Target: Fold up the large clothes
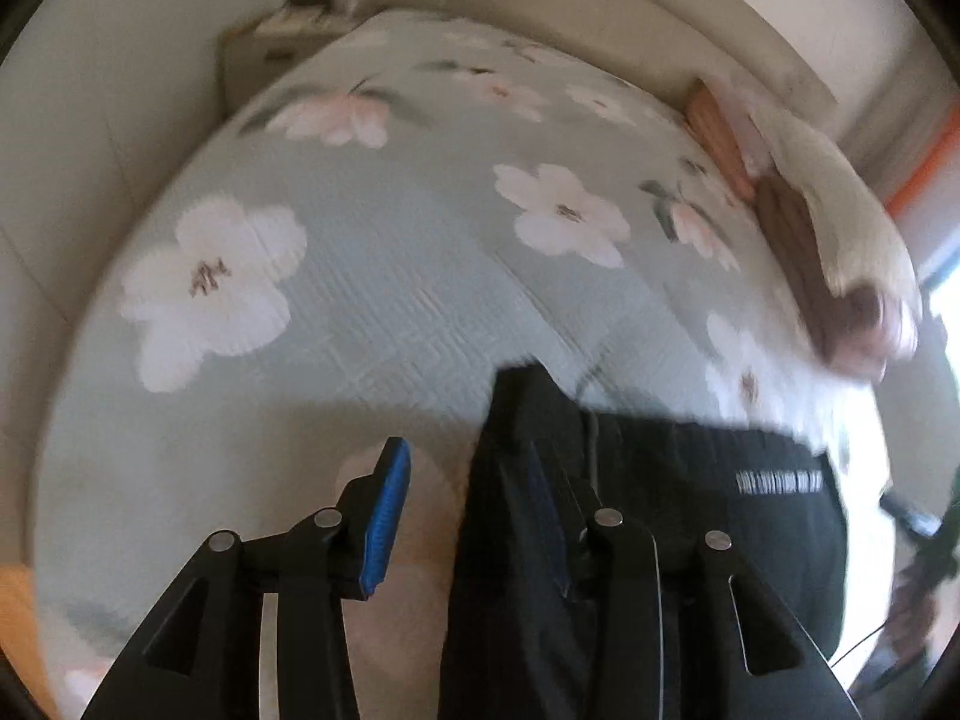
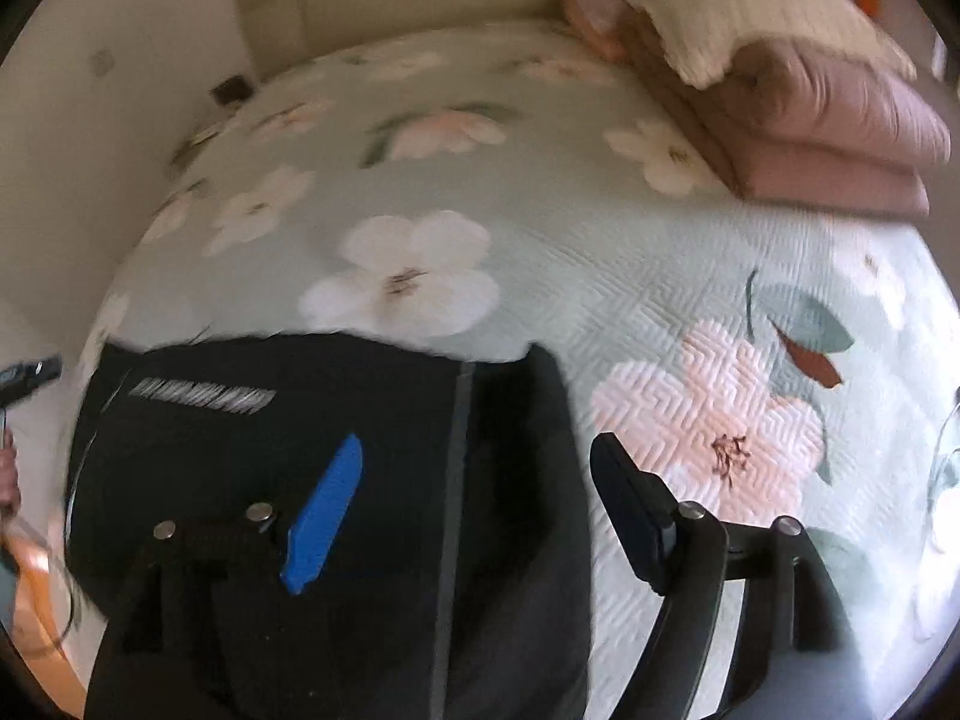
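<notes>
A bed (image 1: 372,312) fills both views, covered by a pale green quilted spread printed with large white and pink flowers. Against the headboard at its far right lies a stack of folded bedding (image 2: 828,144) — mauve layers with a cream pillow on top.

The black garment (image 2: 312,480) lies spread on the near part of the spread, a line of white lettering across it and a grey seam running down its length; its far edge is roughly straight, and the near part runs out of view under the grippers.

The right gripper (image 2: 474,510) hangs over the garment's right edge with its jaws wide apart — the blue-padded finger above the black cloth, the other above the bare quilt, nothing pinched between them.

The left gripper (image 1: 468,510) has its jaws partly apart at the garment's left edge. One blue pad stands clear over the quilt; the other sits against dark folds, and whether it touches the cloth I cannot tell.
</notes>
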The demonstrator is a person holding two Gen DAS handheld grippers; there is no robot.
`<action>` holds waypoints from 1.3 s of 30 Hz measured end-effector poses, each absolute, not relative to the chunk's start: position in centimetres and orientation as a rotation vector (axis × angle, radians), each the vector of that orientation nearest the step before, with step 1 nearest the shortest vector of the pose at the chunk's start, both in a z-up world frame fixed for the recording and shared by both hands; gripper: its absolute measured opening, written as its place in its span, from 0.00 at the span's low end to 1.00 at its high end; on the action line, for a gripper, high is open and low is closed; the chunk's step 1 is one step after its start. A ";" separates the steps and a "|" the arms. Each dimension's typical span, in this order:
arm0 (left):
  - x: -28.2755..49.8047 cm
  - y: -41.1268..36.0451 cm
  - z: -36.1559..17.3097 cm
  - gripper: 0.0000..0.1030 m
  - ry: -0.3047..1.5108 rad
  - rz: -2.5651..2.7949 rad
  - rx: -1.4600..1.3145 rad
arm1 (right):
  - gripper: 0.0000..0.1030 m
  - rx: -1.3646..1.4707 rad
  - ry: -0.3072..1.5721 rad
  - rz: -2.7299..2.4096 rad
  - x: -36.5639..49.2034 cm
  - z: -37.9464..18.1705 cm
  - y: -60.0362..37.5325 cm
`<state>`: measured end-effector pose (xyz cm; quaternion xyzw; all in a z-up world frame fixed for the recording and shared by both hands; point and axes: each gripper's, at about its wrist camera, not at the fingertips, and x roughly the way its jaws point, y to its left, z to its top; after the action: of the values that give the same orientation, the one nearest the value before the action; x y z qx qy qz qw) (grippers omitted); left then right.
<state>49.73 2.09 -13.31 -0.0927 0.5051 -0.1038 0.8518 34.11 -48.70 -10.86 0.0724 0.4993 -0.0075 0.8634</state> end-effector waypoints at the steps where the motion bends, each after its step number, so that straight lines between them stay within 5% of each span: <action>1: 48.3 1.0 -12.7 0.41 1.050 -0.238 -0.175 | 0.78 0.159 1.057 0.002 33.3 -10.8 -47.5; 14: 39.5 -10.3 -21.3 0.43 1.242 -0.437 -0.131 | 0.83 0.080 1.256 0.057 30.3 -20.7 -36.5; 16: 39.9 -10.1 -20.8 0.43 1.263 -0.435 -0.142 | 0.83 0.085 1.274 0.047 30.5 -20.5 -36.5; 19: 39.7 -10.3 -18.4 0.43 1.217 -0.438 -0.098 | 0.69 0.096 1.249 0.083 30.9 -17.8 -36.5; 23: 40.6 -9.3 -15.2 0.48 1.100 -0.437 -0.172 | 0.69 0.138 1.071 0.098 33.0 -13.7 -36.2; 32: 45.1 -7.0 -21.9 0.50 1.223 -0.217 -0.241 | 0.69 0.231 1.194 0.013 39.1 -20.9 -37.0; 39: 44.3 -6.7 -18.9 0.56 1.167 -0.228 -0.180 | 0.63 0.255 1.120 0.023 35.8 -18.7 -37.9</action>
<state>44.26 -6.72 -18.87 -0.0849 0.5489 -0.1075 0.8246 35.77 -37.95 -18.73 0.1208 0.5298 0.0108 0.8394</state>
